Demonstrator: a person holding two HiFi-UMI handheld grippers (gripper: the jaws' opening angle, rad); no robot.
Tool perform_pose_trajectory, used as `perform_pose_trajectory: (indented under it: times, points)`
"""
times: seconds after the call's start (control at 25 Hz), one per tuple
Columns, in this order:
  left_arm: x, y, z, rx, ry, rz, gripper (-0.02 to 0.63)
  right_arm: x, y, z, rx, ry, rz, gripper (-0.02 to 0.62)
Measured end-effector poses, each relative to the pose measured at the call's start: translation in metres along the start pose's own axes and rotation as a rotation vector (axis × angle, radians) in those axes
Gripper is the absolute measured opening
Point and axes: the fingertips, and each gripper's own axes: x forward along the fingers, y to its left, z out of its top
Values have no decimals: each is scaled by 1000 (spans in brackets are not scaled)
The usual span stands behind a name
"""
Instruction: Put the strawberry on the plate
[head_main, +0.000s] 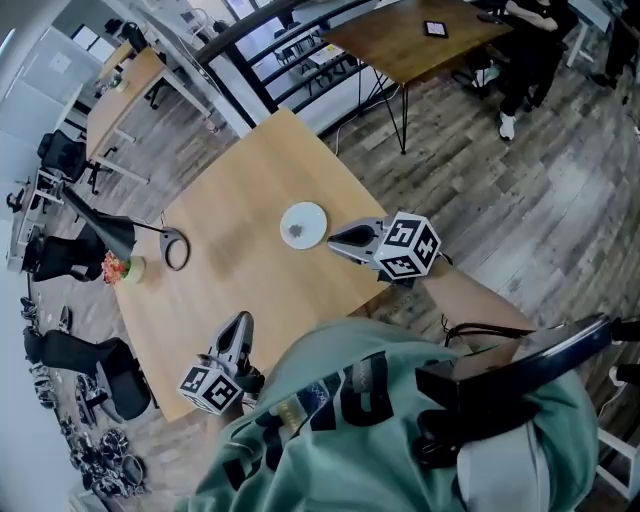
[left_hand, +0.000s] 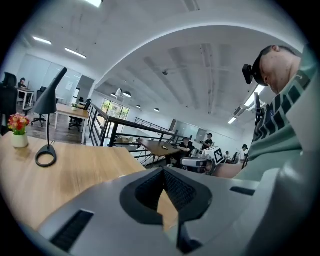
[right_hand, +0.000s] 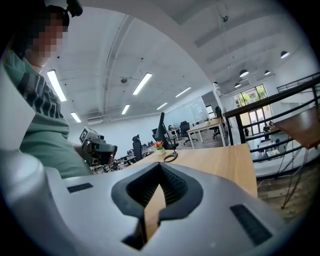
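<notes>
A small white plate (head_main: 303, 224) sits near the middle of the wooden table (head_main: 230, 190). A small dark thing (head_main: 297, 232) lies on the plate, too small to name. My right gripper (head_main: 333, 240) is just right of the plate, pointing at it, jaws shut and empty; in its own view the pads (right_hand: 160, 167) meet with nothing between them. My left gripper (head_main: 240, 319) is over the table's near edge, well short of the plate. Its jaws (left_hand: 163, 171) are shut on nothing. Neither gripper view shows the plate.
A black desk lamp (head_main: 115, 232) with a ring base (head_main: 176, 250) and a small pot of flowers (head_main: 121, 270) stand at the table's left end. Black office chairs (head_main: 95, 365) stand to the left, and another wooden table (head_main: 415, 40) and a railing lie beyond.
</notes>
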Motion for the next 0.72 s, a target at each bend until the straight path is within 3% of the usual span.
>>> perform_pose_trajectory:
  times: [0.16,0.36,0.72]
  points:
    - [-16,9,3,-8,-27,25,5,10,14,6,-9,-16,26,8]
    - [-46,31,7,-3,-68,-10,5,37,39,24,-45,-27,1,7]
    - [-145,111,9,63,-94,-19,5,137,122,41,-109,-25,-22,6]
